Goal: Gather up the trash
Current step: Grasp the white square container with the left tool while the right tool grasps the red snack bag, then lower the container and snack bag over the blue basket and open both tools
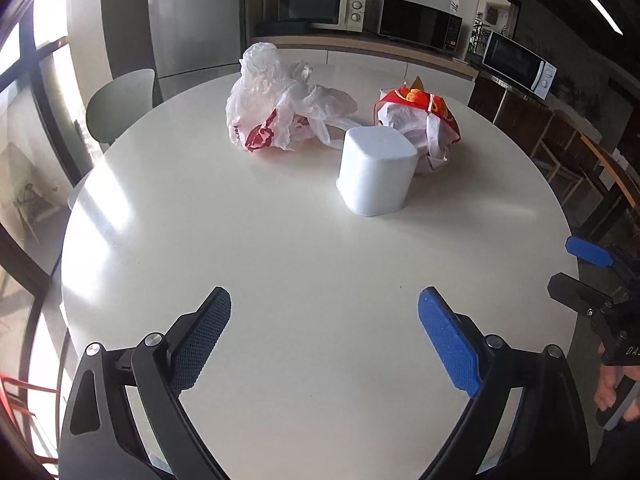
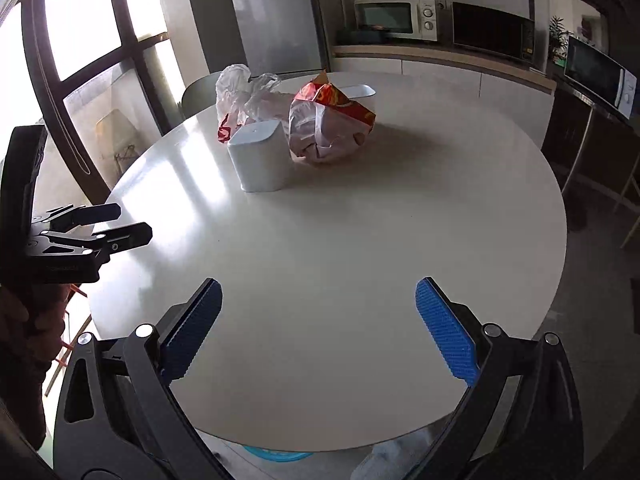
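Both my left gripper [image 1: 324, 334] and right gripper [image 2: 318, 328] are wide open, holding nothing. The crumpled plastic bag [image 1: 280, 100] and red wrapper [image 1: 418, 124] lie far across the round table [image 1: 280, 260]; thin plastic may slip from my pads, or I knock the white container [image 1: 376, 172].

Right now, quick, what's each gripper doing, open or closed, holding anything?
Left gripper: open, holding nothing, above the table.
Right gripper: open, holding nothing, also above the table.
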The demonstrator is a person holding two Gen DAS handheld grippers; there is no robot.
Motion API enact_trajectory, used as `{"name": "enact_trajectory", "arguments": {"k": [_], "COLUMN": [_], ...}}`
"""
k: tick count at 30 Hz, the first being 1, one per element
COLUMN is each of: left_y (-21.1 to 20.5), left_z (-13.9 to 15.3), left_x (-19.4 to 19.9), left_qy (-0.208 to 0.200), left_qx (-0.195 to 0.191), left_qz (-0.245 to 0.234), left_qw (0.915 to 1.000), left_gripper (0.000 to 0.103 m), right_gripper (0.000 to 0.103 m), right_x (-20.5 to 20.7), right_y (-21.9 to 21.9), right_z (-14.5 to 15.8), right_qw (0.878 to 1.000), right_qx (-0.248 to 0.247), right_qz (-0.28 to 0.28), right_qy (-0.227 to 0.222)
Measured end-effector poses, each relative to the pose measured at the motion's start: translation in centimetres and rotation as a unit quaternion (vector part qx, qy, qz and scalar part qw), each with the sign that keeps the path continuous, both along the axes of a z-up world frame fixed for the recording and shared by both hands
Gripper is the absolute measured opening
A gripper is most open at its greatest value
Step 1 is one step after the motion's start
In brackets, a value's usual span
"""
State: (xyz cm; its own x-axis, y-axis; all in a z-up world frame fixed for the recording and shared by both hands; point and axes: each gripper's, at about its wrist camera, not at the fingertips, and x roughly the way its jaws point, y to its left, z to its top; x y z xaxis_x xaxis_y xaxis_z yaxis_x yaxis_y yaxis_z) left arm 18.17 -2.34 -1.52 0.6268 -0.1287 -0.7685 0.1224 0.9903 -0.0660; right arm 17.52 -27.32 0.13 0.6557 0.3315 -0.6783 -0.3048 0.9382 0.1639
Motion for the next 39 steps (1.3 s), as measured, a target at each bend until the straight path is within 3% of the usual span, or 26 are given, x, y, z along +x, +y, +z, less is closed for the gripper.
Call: {"name": "enact_trajectory", "arguments": {"k": [3, 9, 14, 17, 19, 22, 24, 25, 26, 29, 39], "left_y": [-1.3, -4.4, -5.8, -6.5, -6.8, -6.6, -6.0, -5.8, -5.6, -5.0, -2.5], "left_z": [0.8, 1.8, 1.3, 0.3, -0.4, -1.4, -1.4, -1.3, -1.3, -1.0, 0.9], "left_x": [2.3, 6.8, 9.2, 10.4, 11.0, 11.3, 10.6, 10.2, 9.7, 8.2, 0.9], "left_qy": [-0.018, -0.046, -0.051, -0.040, -0.031, -0.011, -0.015, -0.016, -0.015, -0.016, -0.025], "left_qx": [-0.011, 0.026, 0.054, 0.065, 0.070, 0.070, 0.058, 0.056, 0.055, 0.045, 0.024], "left_qz": [-0.022, -0.099, -0.164, -0.187, -0.188, -0.178, -0.172, -0.171, -0.169, -0.158, -0.129], "left_qw": [0.9995, 0.9937, 0.9837, 0.9795, 0.9792, 0.9816, 0.9832, 0.9836, 0.9839, 0.9863, 0.9910], "left_gripper": [0.093, 0.093, 0.093, 0.092, 0.089, 0.069, 0.068, 0.068, 0.068, 0.068, 0.068], "right_gripper": [0.093, 0.093, 0.092, 0.084, 0.072, 0.056, 0.041, 0.027, 0.021, 0.016, 0.014], "right_x": [4.2, 10.3, 14.3, 15.7, 16.0, 16.1, 15.8, 15.6, 15.2, 13.4, 5.0], "right_y": [0.5, 2.2, 3.3, 4.3, 4.9, 4.9, 4.5, 4.6, 4.7, 5.1, 6.6], "right_z": [0.3, 1.2, 1.0, 0.6, 0.2, -0.6, -0.9, -1.1, -1.2, -1.1, 0.5], "right_qw": [1.000, 0.998, 0.995, 0.994, 0.994, 0.995, 0.995, 0.995, 0.995, 0.995, 0.993], "right_qx": [0.000, -0.032, -0.046, -0.055, -0.053, -0.046, -0.019, -0.016, -0.023, -0.028, -0.016], "right_qz": [0.006, 0.033, 0.077, 0.089, 0.097, 0.092, 0.094, 0.095, 0.093, 0.097, 0.112], "right_qy": [-0.016, -0.043, -0.038, -0.016, -0.005, 0.001, 0.009, 0.011, 0.010, 0.004, -0.015]}}
